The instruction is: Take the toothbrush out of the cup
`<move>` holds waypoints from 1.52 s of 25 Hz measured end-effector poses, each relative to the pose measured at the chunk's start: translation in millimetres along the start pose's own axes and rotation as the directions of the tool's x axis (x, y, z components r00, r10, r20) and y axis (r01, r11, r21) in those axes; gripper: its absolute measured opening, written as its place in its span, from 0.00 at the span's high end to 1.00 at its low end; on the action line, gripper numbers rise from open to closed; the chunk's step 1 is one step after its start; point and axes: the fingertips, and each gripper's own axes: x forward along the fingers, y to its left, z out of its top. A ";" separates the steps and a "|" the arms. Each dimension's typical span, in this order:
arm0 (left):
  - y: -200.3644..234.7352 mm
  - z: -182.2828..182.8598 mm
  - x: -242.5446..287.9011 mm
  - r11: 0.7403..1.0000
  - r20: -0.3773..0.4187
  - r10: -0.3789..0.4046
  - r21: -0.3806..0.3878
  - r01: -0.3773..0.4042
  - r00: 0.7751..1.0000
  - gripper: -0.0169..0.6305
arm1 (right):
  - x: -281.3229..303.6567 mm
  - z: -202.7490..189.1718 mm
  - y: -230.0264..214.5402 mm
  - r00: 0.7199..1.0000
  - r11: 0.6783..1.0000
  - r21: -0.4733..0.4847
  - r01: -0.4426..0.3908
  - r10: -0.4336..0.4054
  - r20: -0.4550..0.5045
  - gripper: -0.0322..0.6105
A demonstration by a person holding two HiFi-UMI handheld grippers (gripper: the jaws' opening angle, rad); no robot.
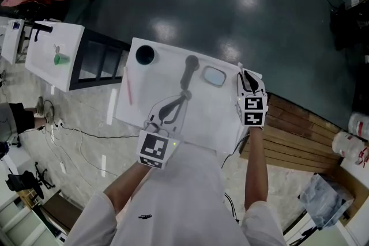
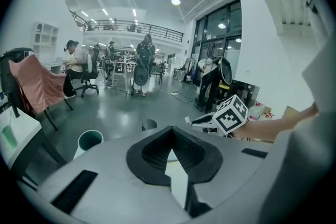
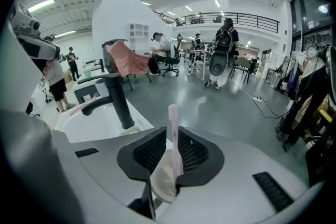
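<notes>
My right gripper hovers over the right end of the white sink counter. It is shut on a pink toothbrush, which stands upright between the pads with its head above the jaws. A pale rounded object sits just under the jaws; I cannot tell if it is a cup. My left gripper is over the basin, shut and holding nothing. A cup with a dark teal inside stands at the counter's far left corner.
A black faucet rises at the back of the basin between the grippers. A second pink toothbrush lies flat on the counter's left side. A soap dish sits right of the faucet. Wooden pallets lie to the right.
</notes>
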 end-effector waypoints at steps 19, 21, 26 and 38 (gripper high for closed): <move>1.7 -1.1 -14.8 1.000 0.004 -0.020 0.017 0.020 1.000 0.97 | 2.7 -8.1 -3.1 0.999 0.999 -0.023 0.048 -0.049 -0.009 0.92; 2.6 -0.1 -16.0 1.000 0.009 -0.026 0.018 0.026 1.000 0.97 | -0.7 -7.1 -4.0 0.998 0.998 -0.026 0.065 -0.066 -0.006 0.92; 8.3 1.5 -22.4 0.999 0.018 -0.046 0.024 0.045 0.999 0.97 | -12.6 1.5 -3.5 0.994 0.994 -0.014 0.110 -0.110 0.023 0.93; 16.5 4.2 -42.9 0.992 0.037 -0.114 0.058 0.112 0.993 0.97 | -84.0 41.9 -2.9 0.938 0.952 0.148 0.267 -0.292 0.187 0.93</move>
